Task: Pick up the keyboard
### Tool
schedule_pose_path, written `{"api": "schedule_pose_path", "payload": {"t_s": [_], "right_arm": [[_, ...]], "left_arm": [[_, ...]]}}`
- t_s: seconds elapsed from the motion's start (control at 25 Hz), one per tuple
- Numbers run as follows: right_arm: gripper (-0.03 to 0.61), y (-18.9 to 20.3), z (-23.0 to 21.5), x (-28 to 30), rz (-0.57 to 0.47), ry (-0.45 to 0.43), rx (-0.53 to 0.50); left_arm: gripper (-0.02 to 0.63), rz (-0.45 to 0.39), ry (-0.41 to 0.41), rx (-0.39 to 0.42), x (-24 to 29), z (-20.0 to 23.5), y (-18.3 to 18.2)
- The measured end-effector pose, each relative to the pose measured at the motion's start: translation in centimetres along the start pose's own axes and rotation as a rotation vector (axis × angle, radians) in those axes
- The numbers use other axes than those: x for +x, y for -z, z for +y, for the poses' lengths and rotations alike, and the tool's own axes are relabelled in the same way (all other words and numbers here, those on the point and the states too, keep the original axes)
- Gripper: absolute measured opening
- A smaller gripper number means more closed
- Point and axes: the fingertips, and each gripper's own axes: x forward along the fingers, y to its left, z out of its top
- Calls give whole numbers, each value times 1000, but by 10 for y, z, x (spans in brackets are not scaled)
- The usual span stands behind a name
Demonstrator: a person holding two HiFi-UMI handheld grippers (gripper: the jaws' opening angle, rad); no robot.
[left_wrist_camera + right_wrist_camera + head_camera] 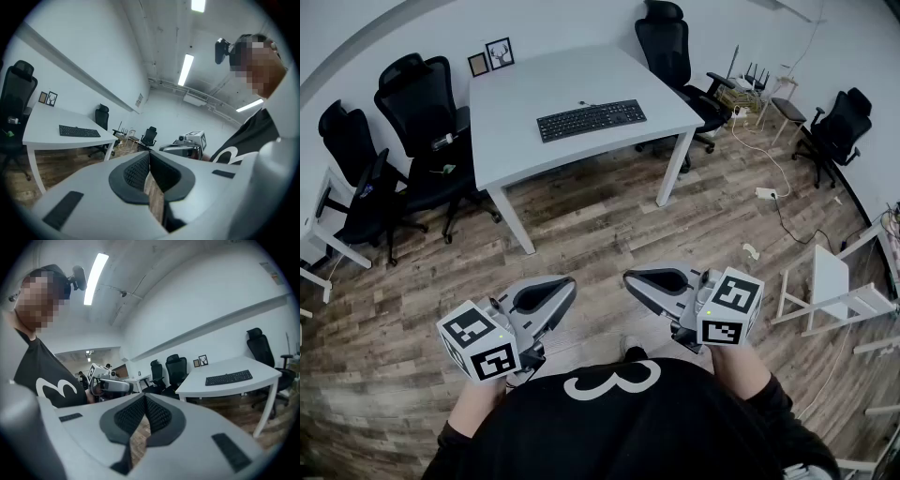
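One keyboard (592,119) is lying flat near the front edge of the table (581,70), well apart from both grippers. Two frames (490,57) are standing at the table's far corner, and chairs (420,89) are sitting around it. The left gripper (566,285) and right gripper (633,280) are hovering side by side over the wood floor, close to the person's body. Each one's jaws are pressing together with nothing between them.

Likely trouble: reaching the keyboard with the jaws this tight would mean shoving it across the table instead of gripping it. Because it is thin and long, a pinch at one end alone is risking it tilting and slipping out. A low approach is risking the jaw tips scraping the tabletop.
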Motion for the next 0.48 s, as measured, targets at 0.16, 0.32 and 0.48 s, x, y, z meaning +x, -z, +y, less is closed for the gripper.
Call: {"api": "schedule_pose_path", "payload": {"t_s": [0.16, 0.32, 0.48], "right_arm": [[9, 0, -7, -7, -4, 2, 7], [9, 1, -18, -14, 3, -3, 20], [9, -3, -33, -20, -6, -20, 59]], "left_arm": [[14, 0, -17, 5, 7, 1, 1], [14, 2, -18, -6, 21, 1, 0], [14, 6, -21, -13, 39, 3, -2]]}}
